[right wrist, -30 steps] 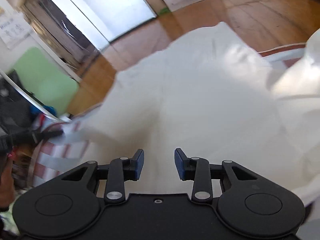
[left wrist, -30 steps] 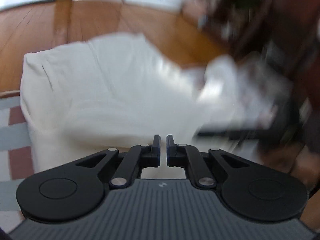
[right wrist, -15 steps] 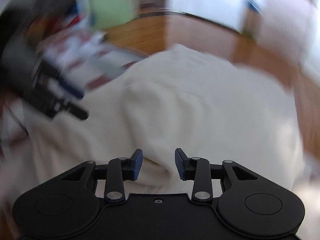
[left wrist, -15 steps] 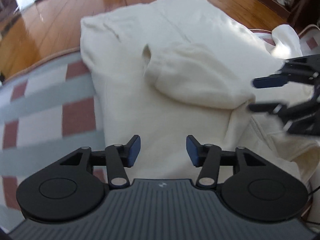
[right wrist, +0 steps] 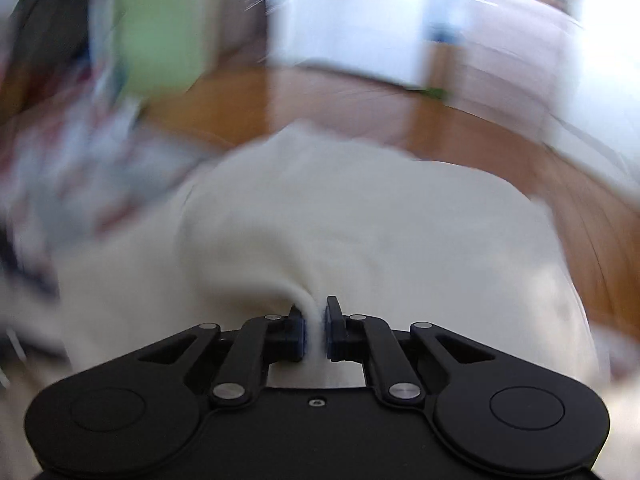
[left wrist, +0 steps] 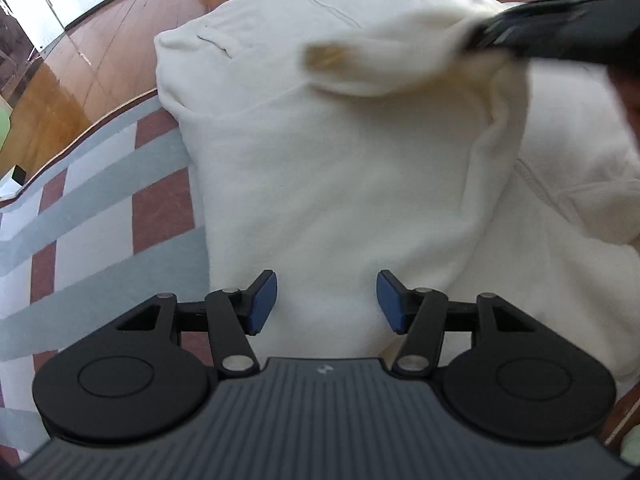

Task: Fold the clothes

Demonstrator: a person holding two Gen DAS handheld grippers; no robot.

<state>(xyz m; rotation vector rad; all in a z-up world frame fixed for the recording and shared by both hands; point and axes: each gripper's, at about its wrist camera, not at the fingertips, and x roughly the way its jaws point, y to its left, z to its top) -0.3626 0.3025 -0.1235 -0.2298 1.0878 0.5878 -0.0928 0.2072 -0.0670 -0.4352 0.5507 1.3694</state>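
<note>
A cream sweatshirt (left wrist: 320, 168) lies spread over a checked rug. My left gripper (left wrist: 326, 300) hovers low over its near edge. Its jaws are opening, with only flat fabric below them and nothing pinched. In the left wrist view my right gripper (left wrist: 480, 38) is a blurred black shape at the top right, holding up the sweatshirt's sleeve (left wrist: 380, 60) above the body. The right wrist view is blurred. There the right gripper (right wrist: 316, 328) has its jaws closing, and the pads press on a raised fold of the cream sweatshirt (right wrist: 400, 220).
The rug (left wrist: 92, 216) has grey, white and red-brown squares and reaches left of the garment. A wooden floor (left wrist: 100, 60) lies beyond it. A blurred green shape (right wrist: 160, 28) and white wall panels stand at the back of the right wrist view.
The left gripper went from shut to open and sank closer to the sweatshirt. The right gripper closed on a fold of the sleeve and lifted it off the garment's body.
</note>
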